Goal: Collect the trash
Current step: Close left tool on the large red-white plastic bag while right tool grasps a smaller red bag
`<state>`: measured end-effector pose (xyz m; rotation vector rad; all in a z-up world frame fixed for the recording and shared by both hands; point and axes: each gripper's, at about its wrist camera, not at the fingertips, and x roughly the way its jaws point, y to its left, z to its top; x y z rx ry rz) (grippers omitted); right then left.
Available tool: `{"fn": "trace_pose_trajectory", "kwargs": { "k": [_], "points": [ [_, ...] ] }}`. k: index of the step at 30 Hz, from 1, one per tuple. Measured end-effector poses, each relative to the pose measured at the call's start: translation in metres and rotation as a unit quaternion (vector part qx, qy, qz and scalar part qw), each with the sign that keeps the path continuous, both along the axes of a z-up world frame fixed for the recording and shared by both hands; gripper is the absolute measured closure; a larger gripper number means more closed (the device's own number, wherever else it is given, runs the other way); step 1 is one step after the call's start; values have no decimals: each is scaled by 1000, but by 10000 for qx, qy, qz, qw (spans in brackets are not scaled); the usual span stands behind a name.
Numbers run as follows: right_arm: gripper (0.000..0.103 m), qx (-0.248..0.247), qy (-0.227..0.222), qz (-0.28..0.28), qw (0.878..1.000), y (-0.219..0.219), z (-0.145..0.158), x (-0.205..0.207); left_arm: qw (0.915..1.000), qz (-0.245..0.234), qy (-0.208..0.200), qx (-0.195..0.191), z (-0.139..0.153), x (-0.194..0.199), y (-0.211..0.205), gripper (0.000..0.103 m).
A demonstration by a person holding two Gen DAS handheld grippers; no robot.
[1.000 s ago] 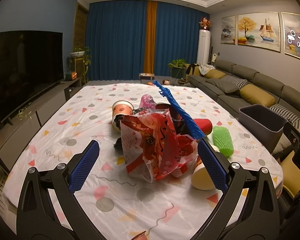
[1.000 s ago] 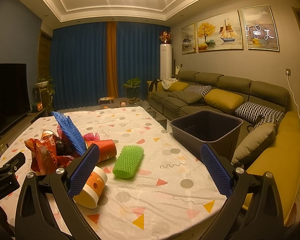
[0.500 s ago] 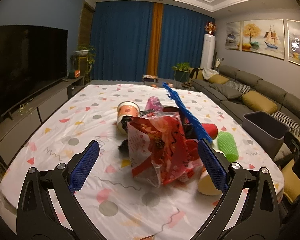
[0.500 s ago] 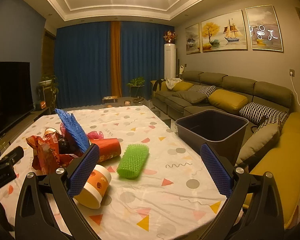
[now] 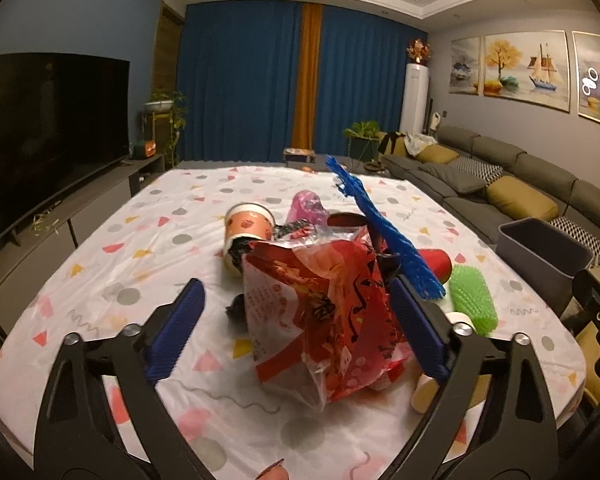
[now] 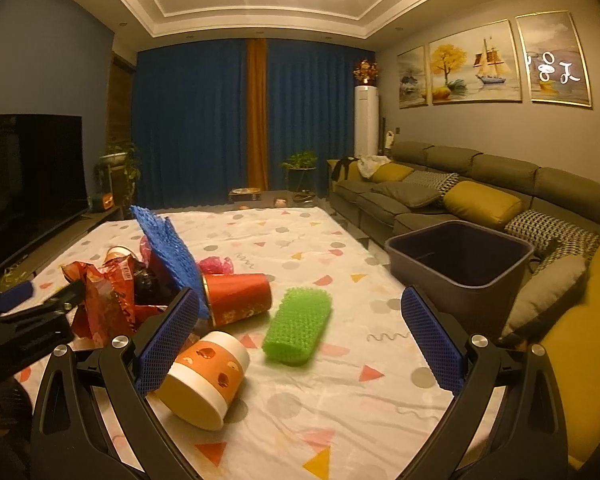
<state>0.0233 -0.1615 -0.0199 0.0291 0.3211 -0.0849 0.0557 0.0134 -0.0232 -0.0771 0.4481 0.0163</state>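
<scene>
**Both grippers wide over a table of litter**

Here the left gripper (image 5: pixel 296 320) hangs with its jaws spread wide and nothing between the pads, just in front of a crumpled red plastic bag (image 5: pixel 324 312) on the patterned tablecloth (image 5: pixel 148 248). Behind the bag an orange paper cup (image 5: pixel 246 236) lies on its side, with a pink wrapper (image 5: pixel 308 208) beyond it and a blue foam net (image 5: pixel 384 228) slanting up out of the heap.

The right gripper (image 6: pixel 298 336) is likewise wide apart and holds nothing. Near its left pad lies a white-and-orange paper cup (image 6: pixel 206 376), tipped on its side. A green foam net (image 6: pixel 298 328) rests between the pads in that view, apart from both. A red cup (image 6: pixel 238 298) lies on its side just behind, touching the blue net's lower edge. The grey trash bin (image 6: pixel 458 268) stands off the table's right edge, beside the sofa (image 6: pixel 480 196), its mouth open and dark.
</scene>
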Motion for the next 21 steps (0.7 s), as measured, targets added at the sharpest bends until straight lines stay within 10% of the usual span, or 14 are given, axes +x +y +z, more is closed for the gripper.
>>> {"fn": "trace_pose_trajectory", "kwargs": {
  "k": [12,21],
  "points": [
    [7,70,158,580,9982,11,-16,25,9978,-278,568,-192,-25,35,0,79],
    [37,102,420,925,9948,26,-26,34,9975,-361,448,-421,-24,29,10,94]
  ]
}}
